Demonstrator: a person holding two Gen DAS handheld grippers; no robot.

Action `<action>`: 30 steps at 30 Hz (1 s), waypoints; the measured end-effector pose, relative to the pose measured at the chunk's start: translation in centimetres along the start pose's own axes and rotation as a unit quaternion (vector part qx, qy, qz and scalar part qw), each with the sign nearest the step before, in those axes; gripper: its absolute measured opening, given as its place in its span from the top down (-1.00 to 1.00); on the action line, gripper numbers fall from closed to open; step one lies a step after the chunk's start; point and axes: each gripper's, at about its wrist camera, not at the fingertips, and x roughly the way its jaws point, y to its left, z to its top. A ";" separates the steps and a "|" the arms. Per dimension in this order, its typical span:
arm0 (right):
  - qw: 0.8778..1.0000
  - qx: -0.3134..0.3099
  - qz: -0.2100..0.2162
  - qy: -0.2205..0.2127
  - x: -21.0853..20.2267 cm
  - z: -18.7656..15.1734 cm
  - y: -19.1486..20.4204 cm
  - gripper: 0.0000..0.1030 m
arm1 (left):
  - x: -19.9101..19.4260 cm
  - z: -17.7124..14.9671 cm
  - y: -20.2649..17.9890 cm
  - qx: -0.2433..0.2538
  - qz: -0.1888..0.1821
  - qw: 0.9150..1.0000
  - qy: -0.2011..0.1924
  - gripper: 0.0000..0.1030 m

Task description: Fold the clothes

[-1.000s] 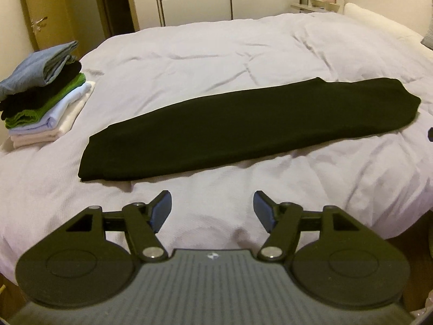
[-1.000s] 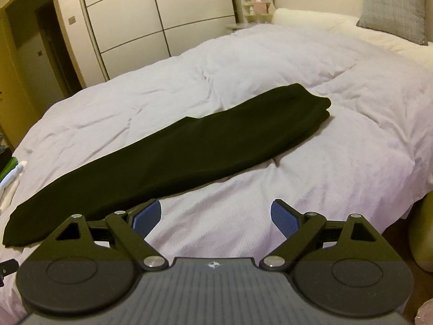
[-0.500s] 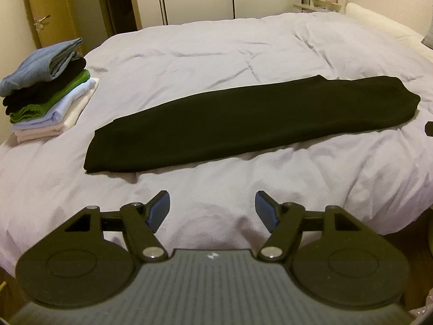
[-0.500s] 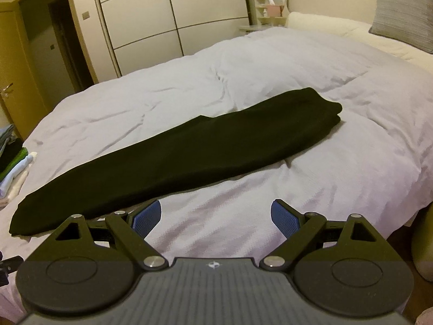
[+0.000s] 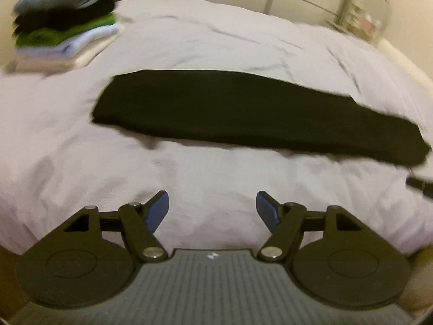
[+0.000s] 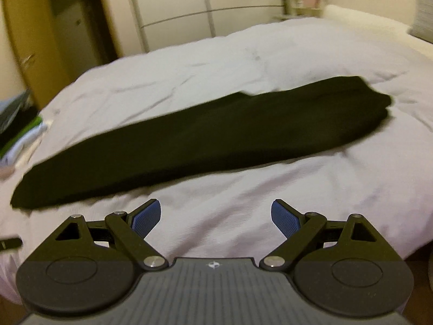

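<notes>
A long black garment [image 5: 243, 111] folded into a narrow strip lies across the pale duvet [image 5: 216, 38]. In the right wrist view the same black garment [image 6: 205, 138] runs from lower left to upper right. My left gripper [image 5: 212, 203] hovers open over bare duvet, short of the strip's near edge, with nothing between its blue pads. My right gripper [image 6: 216, 212] is open too, above the duvet [image 6: 297, 189] just in front of the garment, empty. Both views are motion-blurred.
A stack of folded clothes [image 5: 62, 24] sits at the bed's far left corner; the same stack [image 6: 19, 124] shows at the left edge of the right wrist view. Wardrobe doors [image 6: 205, 8] and a doorway stand behind the bed. A pillow [image 6: 422, 10] lies far right.
Both grippers have dropped and moved in toward the bed, so the black garment looks larger and nearer. The left view has rolled, tilting the strip. The jaws stay open.
</notes>
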 end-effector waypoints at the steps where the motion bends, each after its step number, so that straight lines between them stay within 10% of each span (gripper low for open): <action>1: 1.000 -0.012 0.007 -0.005 0.7 -0.1 0.7 -0.76 | 0.6 0.3 1.1 -0.017 0.002 1.000 0.000 -0.29; 9: 0.989 -0.136 0.021 -0.049 6.1 0.7 7.4 -0.73 | 4.9 2.8 8.9 -0.167 -0.031 0.985 -0.012 -0.22; 16: 0.983 -0.175 0.038 -0.041 10.4 2.0 10.7 -0.74 | 8.4 4.1 12.9 -0.308 -0.073 0.948 -0.041 -0.24; 20: 0.987 -0.154 0.043 -0.028 11.6 2.0 9.8 -0.75 | 10.2 4.4 12.5 -0.324 -0.077 0.940 -0.070 -0.18; 24: 0.991 -0.125 0.038 -0.025 11.7 1.8 7.9 -0.75 | 10.7 5.6 10.7 -0.283 -0.059 0.954 -0.081 0.79; 27: 0.994 -0.104 0.027 -0.036 11.0 2.2 5.8 -0.75 | 8.9 7.8 6.9 -0.164 -0.058 0.979 -0.108 0.81; 30: 0.996 -0.072 0.012 -0.047 10.3 2.5 3.3 -0.75 | 7.0 9.3 1.5 -0.033 -0.091 0.987 -0.129 0.82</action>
